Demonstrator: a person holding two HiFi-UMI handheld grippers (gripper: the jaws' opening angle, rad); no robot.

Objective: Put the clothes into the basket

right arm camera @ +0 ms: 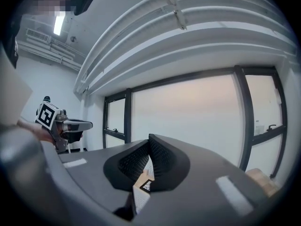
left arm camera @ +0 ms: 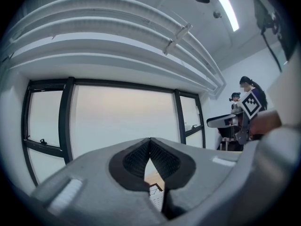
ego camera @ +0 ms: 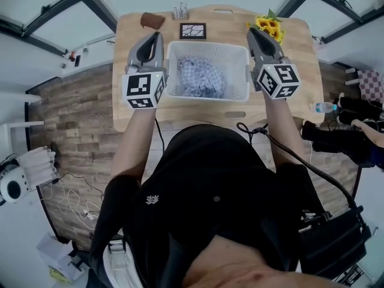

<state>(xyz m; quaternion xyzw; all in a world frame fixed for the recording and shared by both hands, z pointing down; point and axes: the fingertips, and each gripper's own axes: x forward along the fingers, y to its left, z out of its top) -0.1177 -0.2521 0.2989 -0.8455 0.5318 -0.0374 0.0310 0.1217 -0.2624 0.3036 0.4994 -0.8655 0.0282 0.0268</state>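
A white slatted basket stands in the middle of the wooden table, and a blue-and-white checked garment lies bunched inside it. My left gripper hovers just outside the basket's left wall, shut and empty. My right gripper hovers just outside the right wall, also shut with nothing in it. Both point level toward the far windows. In the left gripper view the left gripper has its pads met at the tip. The right gripper view shows the right gripper closed the same way.
At the table's far edge lie a brown bundle, a black-framed marker card and small metal pieces. Sunflowers stand at the far right corner. A water bottle lies off the table's right side.
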